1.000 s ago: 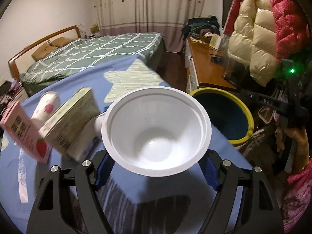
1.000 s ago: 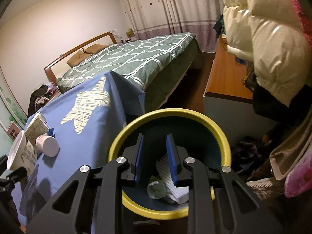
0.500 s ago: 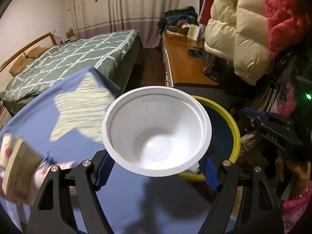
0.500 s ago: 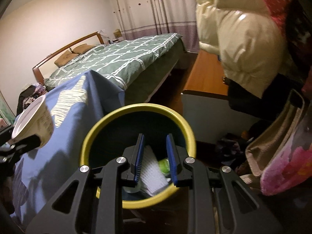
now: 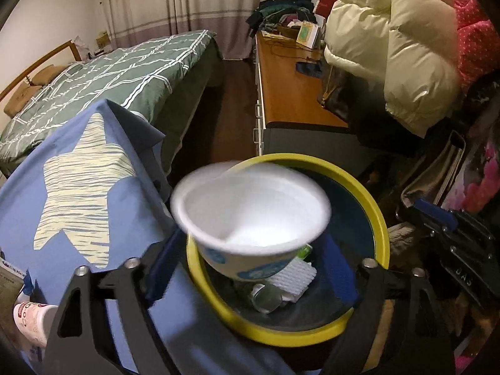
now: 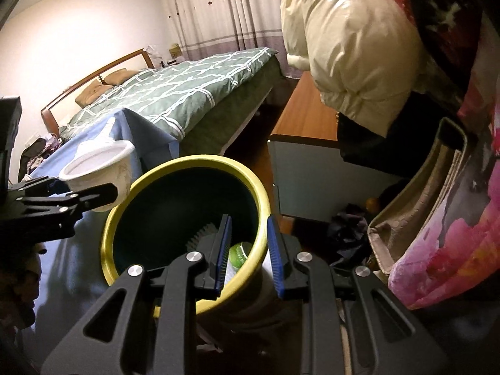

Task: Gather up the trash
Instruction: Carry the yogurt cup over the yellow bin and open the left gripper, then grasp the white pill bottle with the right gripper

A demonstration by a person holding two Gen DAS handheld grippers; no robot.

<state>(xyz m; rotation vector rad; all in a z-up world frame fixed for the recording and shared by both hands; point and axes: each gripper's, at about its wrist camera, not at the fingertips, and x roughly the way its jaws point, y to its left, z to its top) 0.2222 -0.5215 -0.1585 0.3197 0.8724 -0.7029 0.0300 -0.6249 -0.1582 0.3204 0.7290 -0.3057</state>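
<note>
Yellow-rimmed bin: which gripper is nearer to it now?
Right. The right gripper clamps the bin at its rim, one finger inside, one outside. The left gripper is above the table-side edge, not touching it; its jaws have just been opening, white bowl loose between them.

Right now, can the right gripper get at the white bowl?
Probably not: the right gripper is clamped on the bin's yellow rim, and the white bowl hangs over the bin's far side.

A white paper bowl (image 5: 250, 209) with pale blue printed patches is seen above a round yellow-rimmed, dark-walled bin (image 5: 379, 228); a cream striped star is shown on the blue cloth (image 5: 131, 206).
</note>
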